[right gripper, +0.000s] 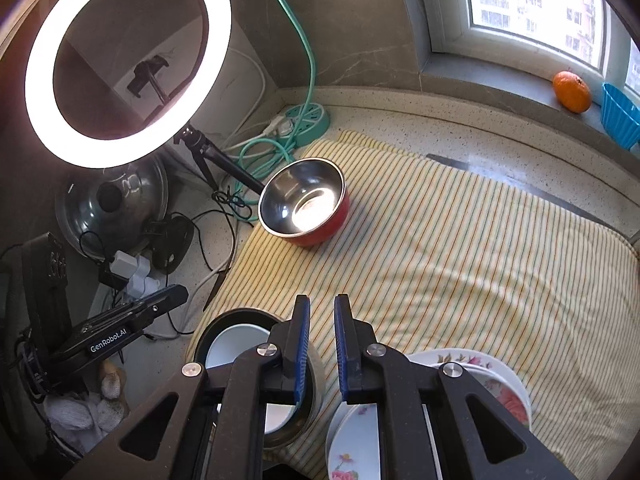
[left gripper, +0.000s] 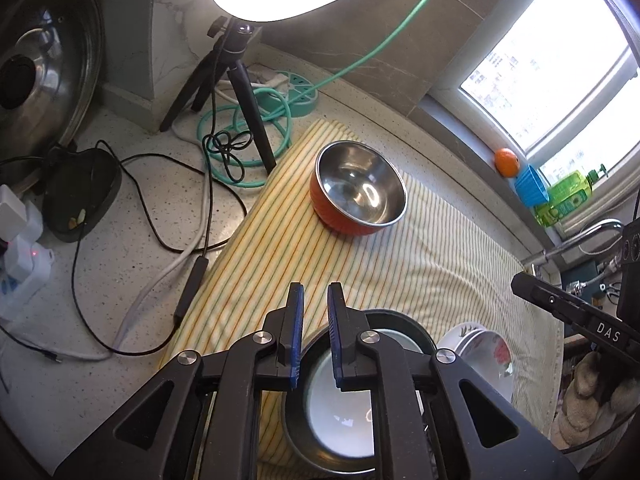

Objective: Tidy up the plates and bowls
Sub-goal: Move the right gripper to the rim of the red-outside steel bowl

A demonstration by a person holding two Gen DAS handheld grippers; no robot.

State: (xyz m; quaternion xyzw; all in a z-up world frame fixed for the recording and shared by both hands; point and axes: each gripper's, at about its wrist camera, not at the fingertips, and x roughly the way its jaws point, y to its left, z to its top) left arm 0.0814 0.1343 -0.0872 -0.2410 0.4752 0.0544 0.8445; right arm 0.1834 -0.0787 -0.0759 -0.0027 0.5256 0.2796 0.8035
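On the speckled countertop (left gripper: 100,248), a yellow striped cloth (left gripper: 420,264) covers the work area under the window (right gripper: 532,4). Ring light (right gripper: 128,60) on its tripod (left gripper: 236,92) stands at the back left; whole ring only in the right wrist view, left wrist view clips it. Steel pot lid (left gripper: 44,76) leans against the wall, left. Red bowl with steel interior (left gripper: 358,190) sits upright at the cloth's far end, well apart from both grippers. Near edge of the cloth: dark-rimmed bowl with a white bowl nested inside (right gripper: 240,344), and just beside it a stack of floral plates (right gripper: 496,384). Floral prints are clear in the right wrist view; left wrist view shows only a sliver. Left gripper (left gripper: 316,332) is above the nested bowls, jaws nearly shut, narrow gap, nothing held. Right gripper (right gripper: 322,344) hangs between the nested bowls and the plates, jaws nearly shut, empty. Green bottle (left gripper: 568,196) on the sill shows only in the left wrist view; orange (right gripper: 572,92) and blue cup (right gripper: 620,120) appear in both.
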